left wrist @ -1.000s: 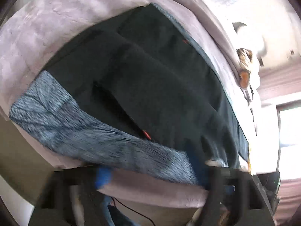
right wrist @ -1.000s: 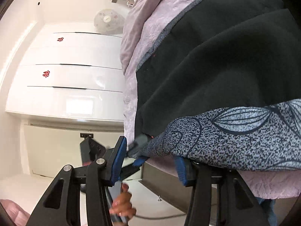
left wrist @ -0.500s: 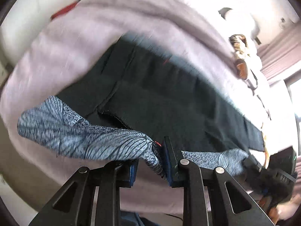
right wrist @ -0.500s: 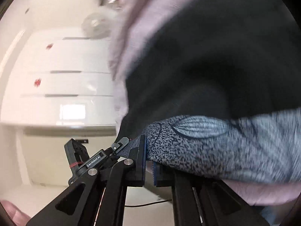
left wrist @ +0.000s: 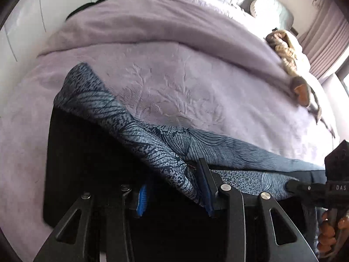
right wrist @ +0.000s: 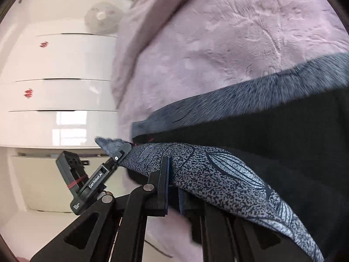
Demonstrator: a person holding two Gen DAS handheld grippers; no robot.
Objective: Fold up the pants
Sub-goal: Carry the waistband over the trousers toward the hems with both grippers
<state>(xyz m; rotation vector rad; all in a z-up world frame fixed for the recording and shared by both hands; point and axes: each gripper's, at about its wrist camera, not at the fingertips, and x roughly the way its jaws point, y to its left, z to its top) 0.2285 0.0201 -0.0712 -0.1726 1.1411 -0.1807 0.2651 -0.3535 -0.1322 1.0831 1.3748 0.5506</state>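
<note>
The pants are black with a blue-grey leaf-print band. They lie on a lilac bedspread. In the left wrist view the printed band is lifted and carried over the black cloth. My left gripper has its jaws apart with the band draped between them. My right gripper is shut on the printed band. It also shows in the left wrist view, at the band's right end. The left gripper shows in the right wrist view, at the band's corner.
A folded lilac blanket lies across the bed's far half. A beige bundle and a brown object lie at the right. White wardrobe doors and a fan stand beside the bed.
Both grippers closed on the printed band at the bed's near edge and carried it up and over the black cloth, toward the headboard. The left jaws now stand wider than half a second ago.
</note>
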